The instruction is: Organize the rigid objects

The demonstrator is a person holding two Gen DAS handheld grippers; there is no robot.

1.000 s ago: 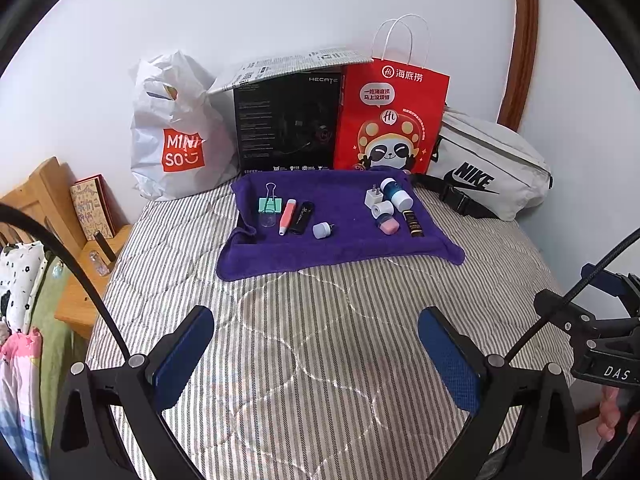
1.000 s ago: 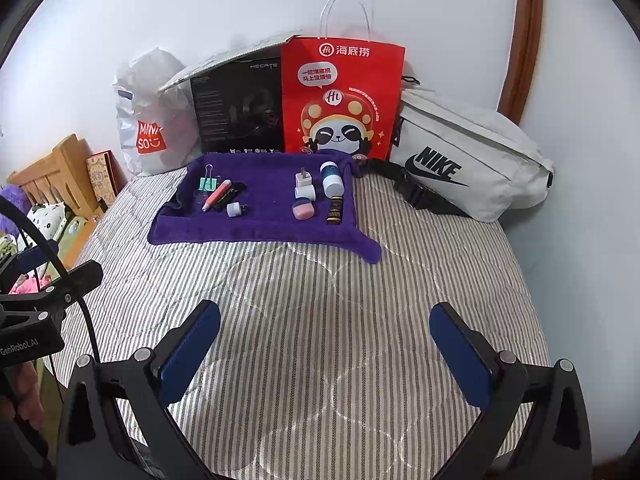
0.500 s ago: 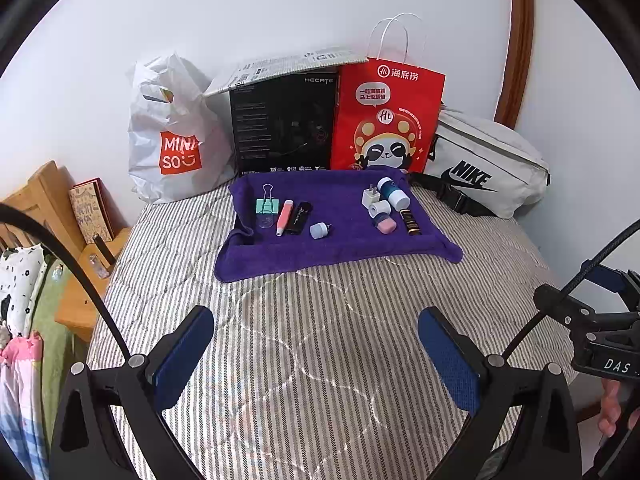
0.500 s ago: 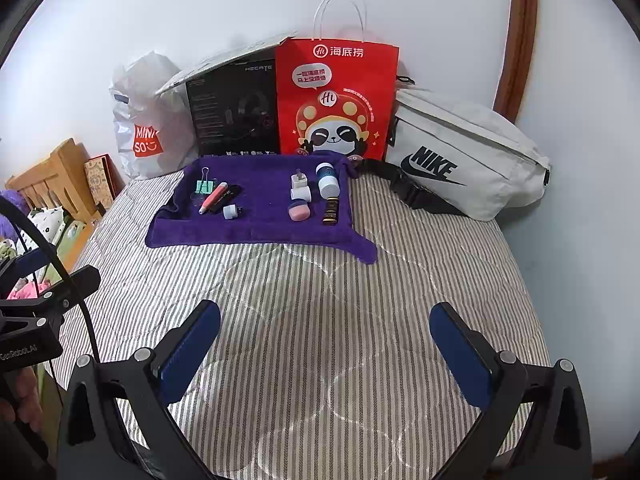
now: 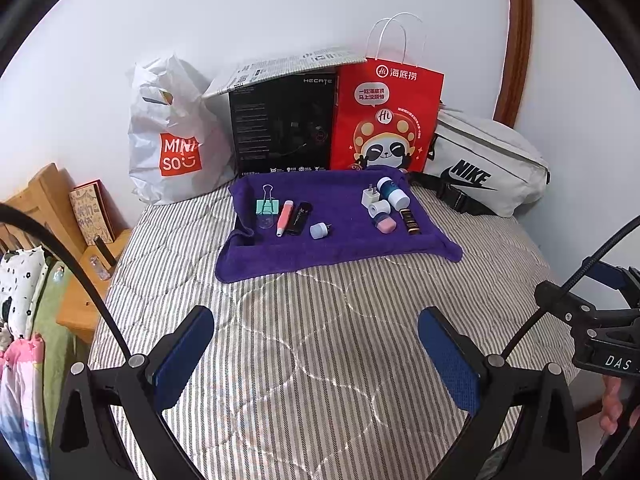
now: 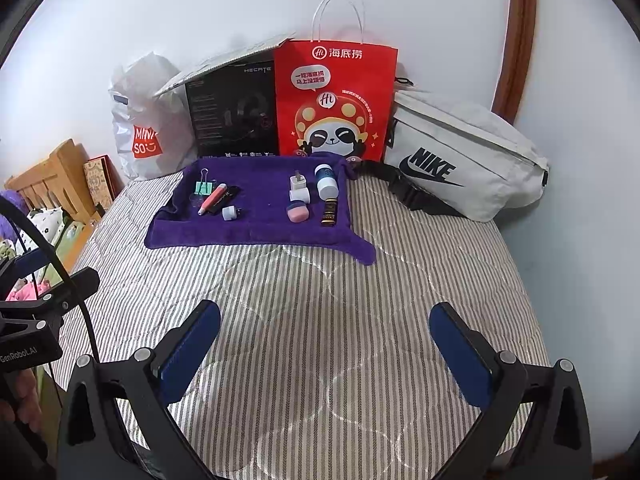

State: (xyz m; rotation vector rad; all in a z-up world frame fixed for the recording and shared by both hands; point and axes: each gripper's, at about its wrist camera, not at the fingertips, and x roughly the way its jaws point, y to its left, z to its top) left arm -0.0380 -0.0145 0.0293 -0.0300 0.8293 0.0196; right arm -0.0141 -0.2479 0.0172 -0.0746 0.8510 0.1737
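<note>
Two clusters of small rigid items sit on the purple towel [image 5: 340,252] at the far end of the striped bed [image 5: 320,340]. Left cluster: green binder clip [image 5: 267,205], pink pen [image 5: 284,217], black stick [image 5: 299,218], pale blue plug [image 5: 319,230] just beside them. Right cluster: white charger [image 5: 369,196], blue-and-white bottle [image 5: 393,193], white roll [image 5: 379,209], pink case [image 5: 385,225], dark tube [image 5: 411,221], packed close, some touching. Left gripper [image 5: 316,356] is spread wide with nothing between its pads, hovering low over bare bedding, well apart from the towel. Right gripper [image 6: 326,346] likewise released and empty, same standoff. Step in hand can't be settled: items already grouped in two neat bunches fits either a sorted end state or a laid-out start, with both grippers parked back. If more sorting is due, either gripper would need a long reach forward to the towel; the small pieces lie tight together, so fingers need a clean line on one item without nudging its neighbours.
</note>
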